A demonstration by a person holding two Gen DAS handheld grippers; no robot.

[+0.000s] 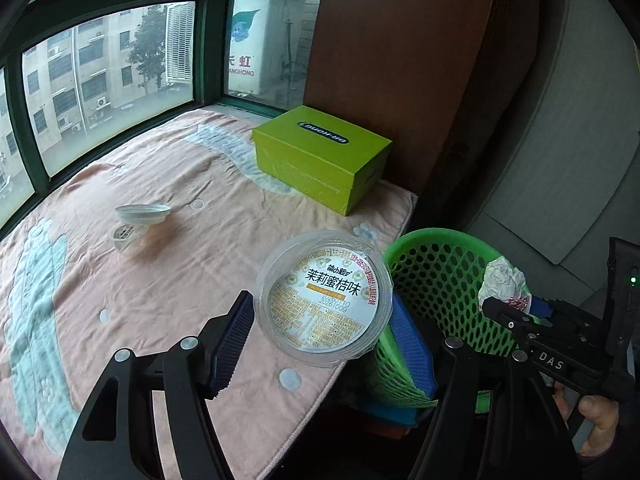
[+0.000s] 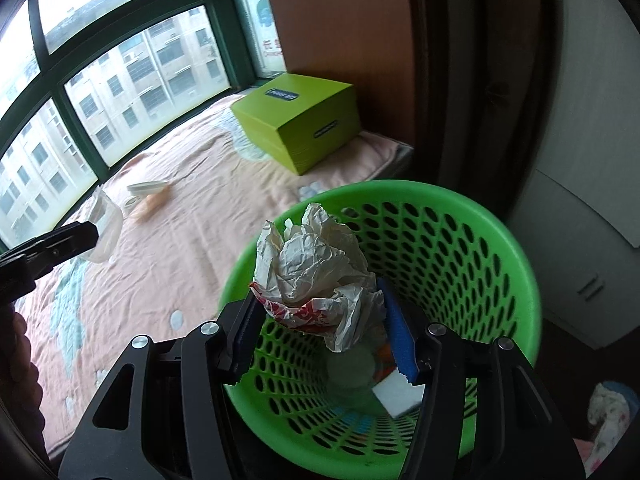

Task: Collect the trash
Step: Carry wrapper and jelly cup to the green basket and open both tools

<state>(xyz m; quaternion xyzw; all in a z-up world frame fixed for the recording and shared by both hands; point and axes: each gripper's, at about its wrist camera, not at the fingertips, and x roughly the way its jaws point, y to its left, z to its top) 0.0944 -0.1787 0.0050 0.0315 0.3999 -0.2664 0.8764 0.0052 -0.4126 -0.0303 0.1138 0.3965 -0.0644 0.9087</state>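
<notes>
My left gripper [image 1: 324, 332] is shut on a clear plastic cup [image 1: 323, 298] with a printed label, held above the bed's edge beside the green mesh trash basket [image 1: 436, 264]. My right gripper [image 2: 318, 320] is shut on a crumpled white and red paper wrapper [image 2: 316, 268] and holds it over the basket's [image 2: 480, 248] opening. The wrapper also shows in the left wrist view [image 1: 502, 280]. A small clear cup with a lid [image 1: 138, 222] lies on the bed; it also shows in the right wrist view [image 2: 146, 194].
A pink blanket [image 1: 160, 280] covers the bed below a green-framed window. A lime green shoebox [image 1: 322, 158] sits at the far corner against a brown wooden panel. The basket holds a white card and other scraps [image 2: 394, 396].
</notes>
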